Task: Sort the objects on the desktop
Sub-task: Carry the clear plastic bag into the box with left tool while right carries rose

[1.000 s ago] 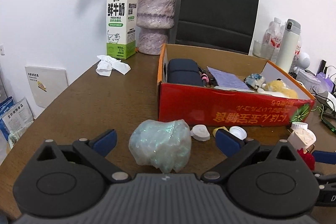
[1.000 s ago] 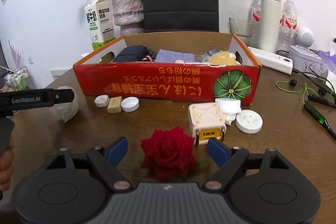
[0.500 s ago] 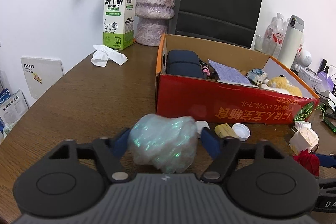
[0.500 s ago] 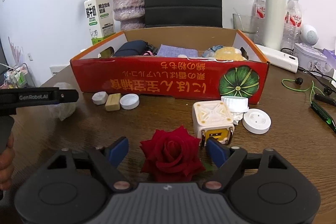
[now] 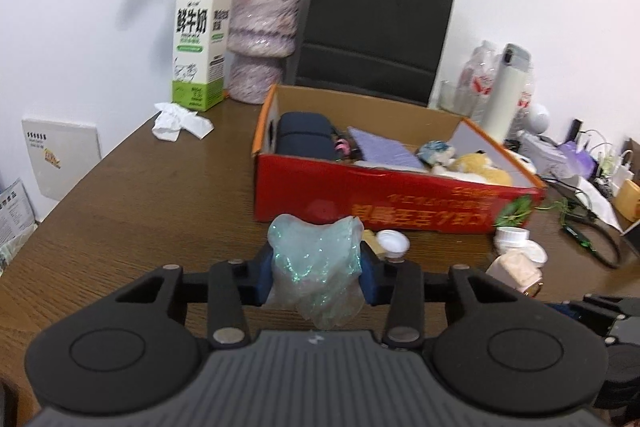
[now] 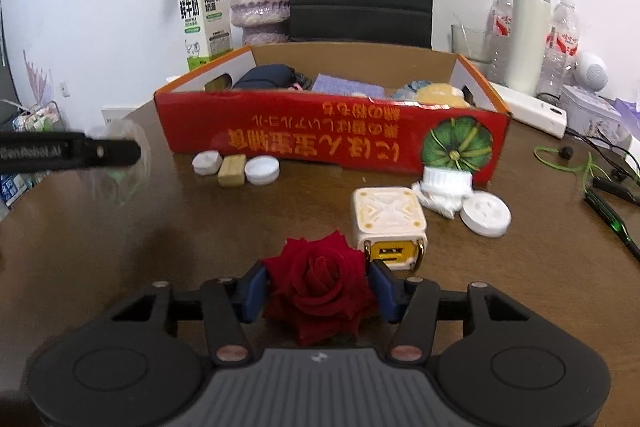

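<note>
Left wrist view — left hand-held gripper closing, pads against a crumpled iridescent plastic wad; right hand-held gripper closing, clamped on a red fabric rose.

Left gripper: black plastic linkage arms, two big round black discs w/ recessed centres showing either side, grey ribbed housing sitting in the middle w/ a small white logo. Silver pivot screws are showing on the arms; dark blue pads are lining the finger tips.

Right gripper: same build, black arms, grey ribbed body, blue pads, but its two near pivot screws are looking coppery-pink. In the right wrist view, white lettering is showing on the left unit's black side bar, too blurred to read.
</note>
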Tool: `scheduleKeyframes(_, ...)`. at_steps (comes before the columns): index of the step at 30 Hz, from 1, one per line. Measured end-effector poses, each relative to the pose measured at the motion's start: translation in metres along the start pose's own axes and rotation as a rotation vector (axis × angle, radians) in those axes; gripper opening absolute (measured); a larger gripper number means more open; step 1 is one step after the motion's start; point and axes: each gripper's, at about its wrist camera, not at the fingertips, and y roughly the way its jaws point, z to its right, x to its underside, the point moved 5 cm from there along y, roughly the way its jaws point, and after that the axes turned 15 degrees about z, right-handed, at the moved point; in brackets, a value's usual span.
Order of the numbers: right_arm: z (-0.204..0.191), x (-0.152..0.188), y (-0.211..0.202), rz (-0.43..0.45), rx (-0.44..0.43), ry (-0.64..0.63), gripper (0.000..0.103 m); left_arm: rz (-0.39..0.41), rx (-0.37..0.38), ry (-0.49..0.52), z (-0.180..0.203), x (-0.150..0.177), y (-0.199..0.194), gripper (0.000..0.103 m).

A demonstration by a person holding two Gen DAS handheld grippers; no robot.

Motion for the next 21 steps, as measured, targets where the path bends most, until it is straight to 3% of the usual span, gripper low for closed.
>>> scheduleKeyframes(10,0.006,0.025,-0.060,-0.006,0.003,0.011,0.049,0.006,0.088,-0.008,0.033,0.004,-0.035,0.042)
scheduleKeyframes(16,-0.002,0.003,-0.098,0.100,-0.025,-0.008,0.048,0.016,0.136,0.011,0.053,0.005,-0.059,0.042)
scheduleKeyframes(21,0.005,-0.027,-0.113,0.177,-0.041,0.000,0.048,0.050,0.165,-0.002,0.060,-0.014,-0.065,0.041)
